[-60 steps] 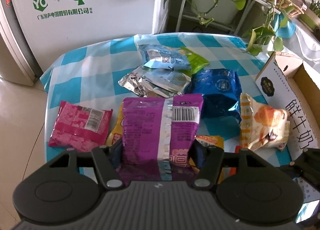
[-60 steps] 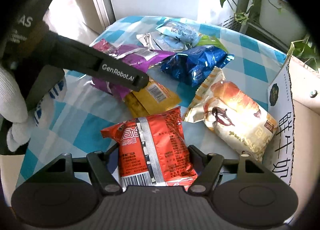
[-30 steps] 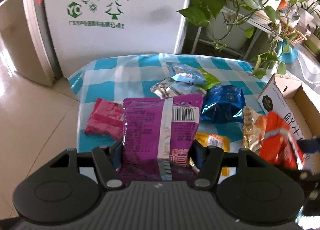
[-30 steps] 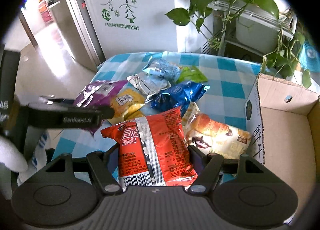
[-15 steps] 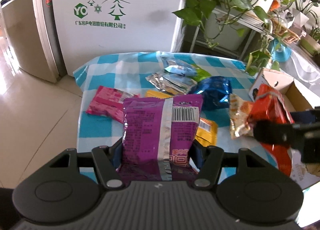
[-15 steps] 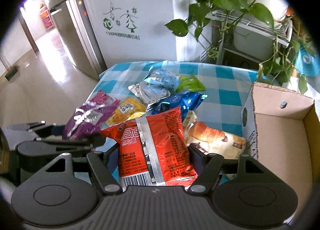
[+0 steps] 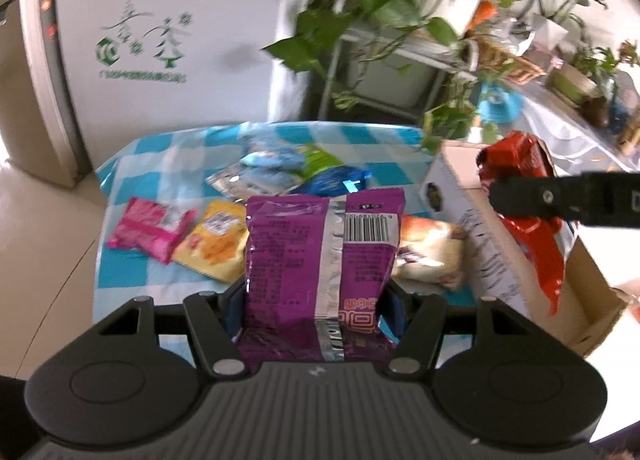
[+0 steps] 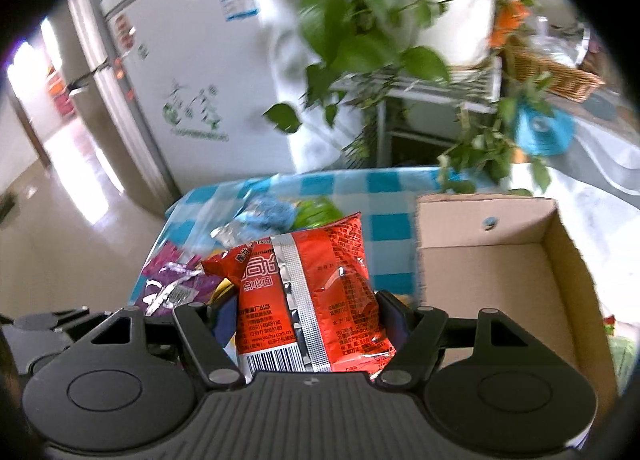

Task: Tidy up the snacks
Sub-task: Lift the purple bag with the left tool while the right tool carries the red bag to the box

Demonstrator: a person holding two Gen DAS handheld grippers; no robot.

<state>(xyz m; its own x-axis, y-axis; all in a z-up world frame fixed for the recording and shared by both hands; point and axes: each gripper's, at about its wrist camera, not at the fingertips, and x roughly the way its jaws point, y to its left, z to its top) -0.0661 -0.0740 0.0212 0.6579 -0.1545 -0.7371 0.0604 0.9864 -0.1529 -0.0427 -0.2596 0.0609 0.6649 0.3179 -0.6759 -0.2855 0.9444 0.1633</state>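
Note:
My left gripper [image 7: 316,312] is shut on a purple snack bag [image 7: 320,256] and holds it upright, above the near edge of the checked table [image 7: 168,151]. My right gripper [image 8: 310,324] is shut on a red snack bag [image 8: 308,292]. In the left wrist view the red bag [image 7: 524,195] hangs over the open cardboard box [image 7: 492,248] at the right. In the right wrist view the box [image 8: 492,272] lies just right of the red bag, its inside bare. The purple bag [image 8: 172,284] shows at the left there.
On the table lie a pink bag [image 7: 148,227], a yellow bag [image 7: 216,240], a bread bag [image 7: 428,256], a blue bag [image 7: 332,179] and light blue and green bags [image 7: 280,159]. A white fridge [image 7: 160,39] and a plant rack [image 7: 400,19] stand behind.
Both grippers have risen and pulled back from the table with their bags. The right gripper has carried the red bag to the right, over the cardboard box.

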